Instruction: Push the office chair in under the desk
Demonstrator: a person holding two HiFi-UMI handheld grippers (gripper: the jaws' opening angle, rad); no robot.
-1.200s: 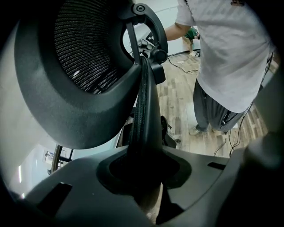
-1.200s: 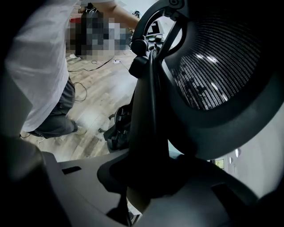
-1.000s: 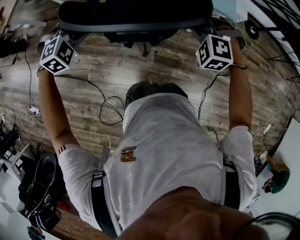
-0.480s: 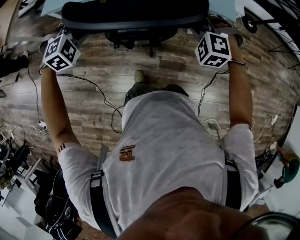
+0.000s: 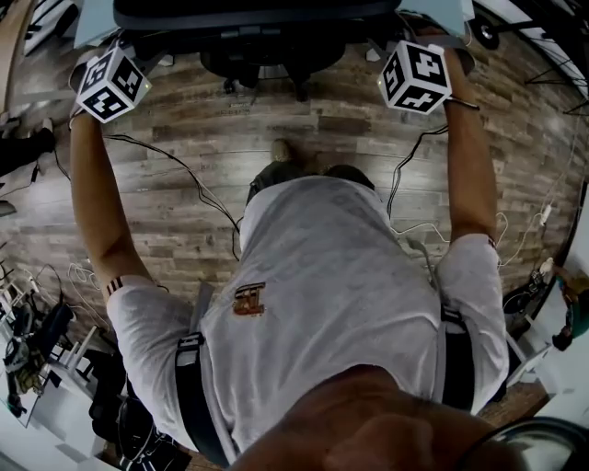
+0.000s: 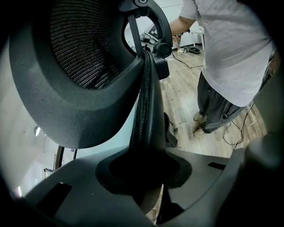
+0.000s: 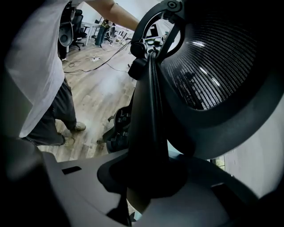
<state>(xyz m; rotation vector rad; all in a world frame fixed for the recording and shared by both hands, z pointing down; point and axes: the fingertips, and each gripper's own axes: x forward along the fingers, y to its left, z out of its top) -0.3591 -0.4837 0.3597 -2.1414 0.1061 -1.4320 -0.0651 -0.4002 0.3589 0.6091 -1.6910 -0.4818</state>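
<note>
Task thing: a black office chair with a mesh back (image 5: 258, 11) stands at the far edge of the head view. Its back faces the person, and its top rail runs between the two grippers.
Bench: a pale blue-grey bench top (image 5: 440, 13) shows at both sides of the chair back. The seat is out of sight, and I judge that it is already beneath the bench.
Left gripper (image 6: 146, 170): the fingers are set narrow and clamp the left side rim of the chair back, which runs straight up out of the gap between them.
Right gripper (image 7: 148, 177): the fingers are likewise narrow and hold the right side rim of the same back, with the mesh just beside them.
Wheeled base: the chair's dark star base (image 5: 262, 57) rests on the wood-plank floor (image 5: 184, 212), below the back and on the person's side.
Arms: both are stretched well forward, one to each side of the chair.
Loose cables: the black leads (image 5: 175, 170) lie on the floor nearer the person's feet, apart from the wheels.
Done, as judged: the chair is gripped at both sides, squared to the bench, and most of the way in.
Left, as judged: a last short push until the back meets the bench edge, then both grippers let go.
</note>
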